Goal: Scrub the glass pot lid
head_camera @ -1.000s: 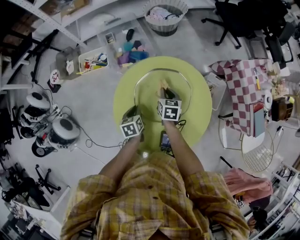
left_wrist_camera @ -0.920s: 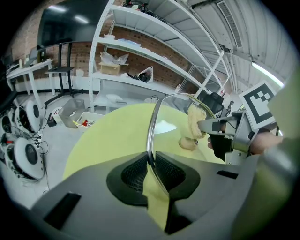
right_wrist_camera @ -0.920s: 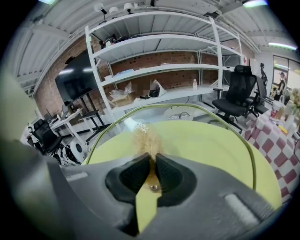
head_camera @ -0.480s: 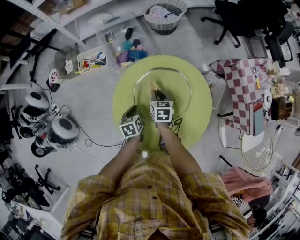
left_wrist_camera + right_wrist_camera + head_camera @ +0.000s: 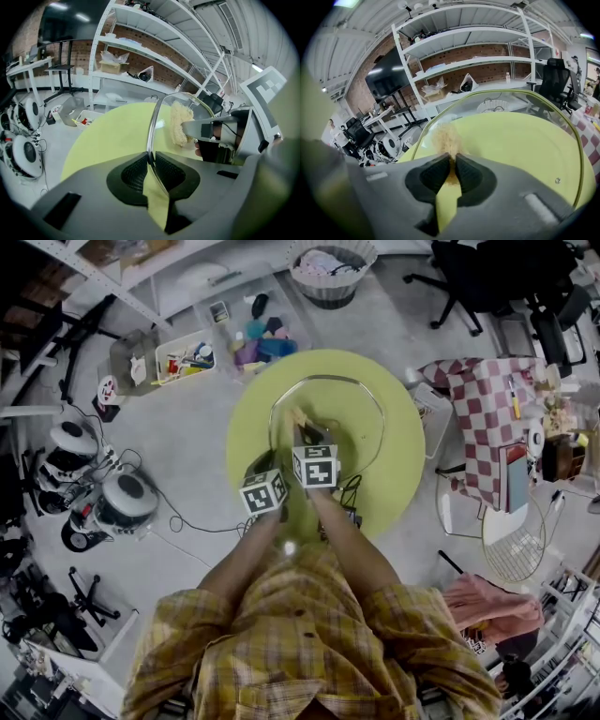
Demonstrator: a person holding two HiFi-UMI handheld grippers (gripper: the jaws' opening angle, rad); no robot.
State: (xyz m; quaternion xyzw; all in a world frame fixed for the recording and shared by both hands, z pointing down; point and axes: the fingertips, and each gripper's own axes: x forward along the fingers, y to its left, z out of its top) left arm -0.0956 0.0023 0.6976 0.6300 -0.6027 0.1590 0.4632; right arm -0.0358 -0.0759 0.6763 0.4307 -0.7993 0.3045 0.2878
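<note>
Your left gripper point(image 5: 151, 161) has its fingers clamped on the near-left rim of the lid point(image 5: 153, 123), holding it over the round green worktop point(image 5: 398, 460). Your right gripper point(image 5: 453, 163) has its fingers closed on a tan scrubber point(image 5: 446, 137), which touches the glass.

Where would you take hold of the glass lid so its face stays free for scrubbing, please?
On its thin metal rim, at the edge nearest the person, coming from there, one jaw on each face. The lid stands tilted over the table, so that edge is open to straddle; the left gripper holds it so, leaving the glass to the scrubber in the right gripper.
</note>
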